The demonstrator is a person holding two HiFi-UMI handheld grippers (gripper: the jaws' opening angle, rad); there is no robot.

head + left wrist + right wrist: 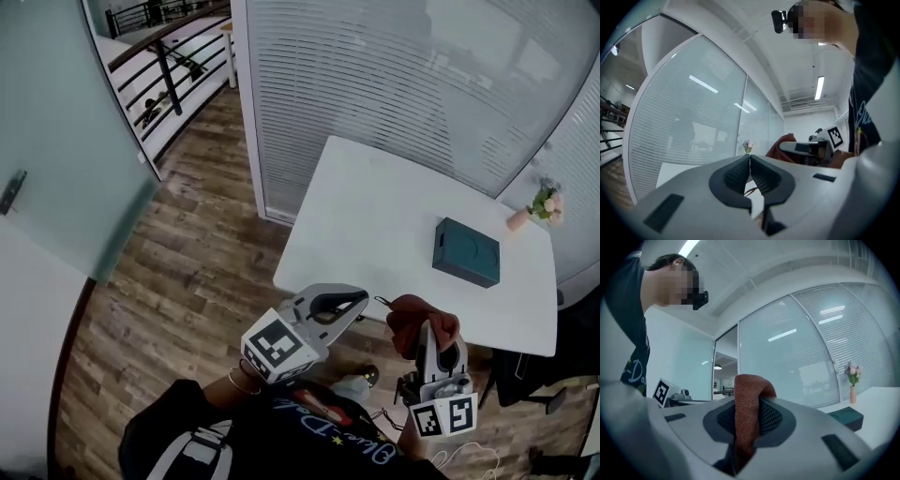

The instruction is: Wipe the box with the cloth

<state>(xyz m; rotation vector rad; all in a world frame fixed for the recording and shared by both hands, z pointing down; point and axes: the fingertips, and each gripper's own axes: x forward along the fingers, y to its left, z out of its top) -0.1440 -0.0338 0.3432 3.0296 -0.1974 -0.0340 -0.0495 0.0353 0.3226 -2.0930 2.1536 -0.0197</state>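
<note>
Rust-red cloth (747, 420) is clamped between the jaws of the right gripper (748, 401). One fold stands above the tips and the rest runs down between the pads. The right gripper is held at the near edge of the white worktop (375, 216). A dark teal box (467, 250) lies flat on the worktop toward its far right side, well apart from both grippers and from the cloth. The left gripper (361, 298) sits near the right one, also at the worktop's near edge. Its jaws are pressed together with nothing between them. A small vase of flowers (536, 208) stands near the worktop's far right corner, beyond the box.
</note>
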